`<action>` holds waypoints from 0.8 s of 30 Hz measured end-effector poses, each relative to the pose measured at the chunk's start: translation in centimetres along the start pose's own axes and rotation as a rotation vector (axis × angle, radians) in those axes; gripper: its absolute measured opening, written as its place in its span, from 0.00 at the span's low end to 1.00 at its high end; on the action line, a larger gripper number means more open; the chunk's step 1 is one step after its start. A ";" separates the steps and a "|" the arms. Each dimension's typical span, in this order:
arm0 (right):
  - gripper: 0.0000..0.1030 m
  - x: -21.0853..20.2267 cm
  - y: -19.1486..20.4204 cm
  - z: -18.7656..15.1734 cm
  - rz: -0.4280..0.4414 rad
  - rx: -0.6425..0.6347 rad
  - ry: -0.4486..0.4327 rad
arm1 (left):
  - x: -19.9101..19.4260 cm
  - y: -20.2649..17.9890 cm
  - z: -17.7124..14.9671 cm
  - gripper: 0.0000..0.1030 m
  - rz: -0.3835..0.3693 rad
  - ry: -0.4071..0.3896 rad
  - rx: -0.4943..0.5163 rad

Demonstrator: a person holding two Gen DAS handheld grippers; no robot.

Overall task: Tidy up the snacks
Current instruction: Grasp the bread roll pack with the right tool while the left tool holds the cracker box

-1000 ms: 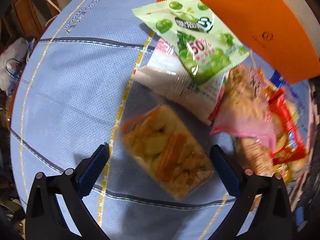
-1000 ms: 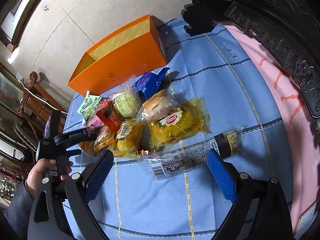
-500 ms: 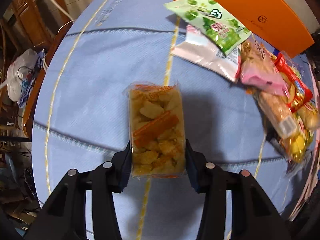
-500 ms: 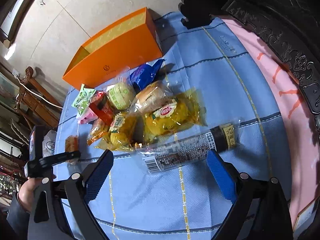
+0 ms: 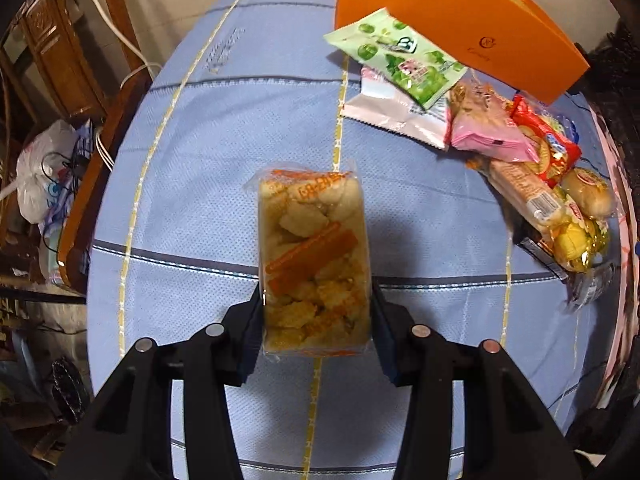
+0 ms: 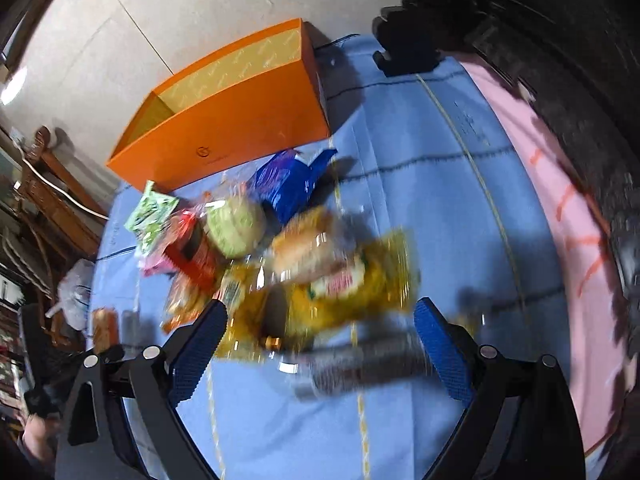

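Observation:
My left gripper [image 5: 316, 312] is shut on a clear pack of yellow crackers with an orange stripe [image 5: 312, 248], and holds it above the blue tablecloth [image 5: 200, 140]. To the right lies a pile of snacks: a green packet [image 5: 396, 60], a pink one [image 5: 488, 136] and a red one [image 5: 548, 148]. Behind them stands an open orange box [image 5: 460, 20]. My right gripper [image 6: 320, 332] is open and hangs over the pile's near side. Below it are a yellow packet [image 6: 352, 280] and a long dark packet [image 6: 368, 368], both blurred. The held cracker pack [image 6: 105, 324] also shows at far left.
A pink cloth [image 6: 560, 200] and dark carved furniture [image 6: 560, 40] border the table on the right. A white plastic bag [image 5: 40, 168] and wooden furniture [image 5: 60, 52] lie off the left edge. A person's hand [image 6: 36, 436] is at the lower left.
The left gripper closed on the cracker pack and carried it up and away from the pile. The right gripper moved in over the pile and its view is now blurred.

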State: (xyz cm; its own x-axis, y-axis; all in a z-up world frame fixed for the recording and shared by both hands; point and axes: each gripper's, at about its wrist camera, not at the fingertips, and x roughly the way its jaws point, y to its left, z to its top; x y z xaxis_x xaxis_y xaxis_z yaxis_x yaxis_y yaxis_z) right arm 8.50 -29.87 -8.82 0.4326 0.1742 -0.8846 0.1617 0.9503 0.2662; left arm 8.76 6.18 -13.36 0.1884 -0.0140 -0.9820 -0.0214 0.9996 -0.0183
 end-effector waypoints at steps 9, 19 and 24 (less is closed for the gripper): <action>0.92 5.2 3.0 2.6 -0.054 -0.109 0.070 | 1.3 0.2 0.9 0.45 -0.016 0.020 -0.031; 0.79 8.7 3.4 3.3 -0.148 -0.167 0.121 | 3.5 0.8 1.8 0.45 -0.022 0.061 -0.031; 0.62 9.3 3.5 3.2 -0.195 -0.249 0.143 | 4.1 1.1 2.2 0.45 -0.014 0.062 -0.013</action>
State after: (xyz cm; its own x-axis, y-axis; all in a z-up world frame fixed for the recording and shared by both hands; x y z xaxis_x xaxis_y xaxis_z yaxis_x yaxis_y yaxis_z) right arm 15.92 -25.73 -14.95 0.2834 0.0003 -0.9590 0.0000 1.0000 0.0003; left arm 11.67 7.26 -16.95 0.1279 -0.0295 -0.9913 -0.0316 0.9989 -0.0338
